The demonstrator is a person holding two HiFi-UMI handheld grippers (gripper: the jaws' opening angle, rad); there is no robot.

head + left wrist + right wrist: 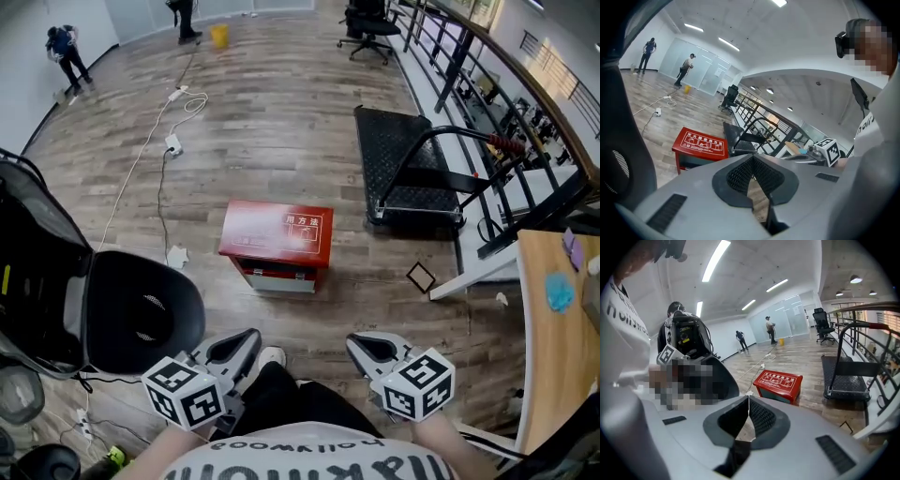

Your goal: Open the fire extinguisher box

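Observation:
A red fire extinguisher box [277,246] stands on the wooden floor ahead of me, its lid down, with white print on top. It also shows in the left gripper view [700,146] and in the right gripper view [778,384]. My left gripper [246,339] is held low at the bottom left, shut and empty, well short of the box. My right gripper [361,347] sits at the bottom right, also shut with nothing in it. Both point toward the box from a distance.
A black office chair [122,309] stands close on my left. A black platform trolley [412,169] lies to the right of the box, by a railing. A wooden table edge [544,328] is at far right. A white cable [164,122] with power strips runs across the floor. People stand far off.

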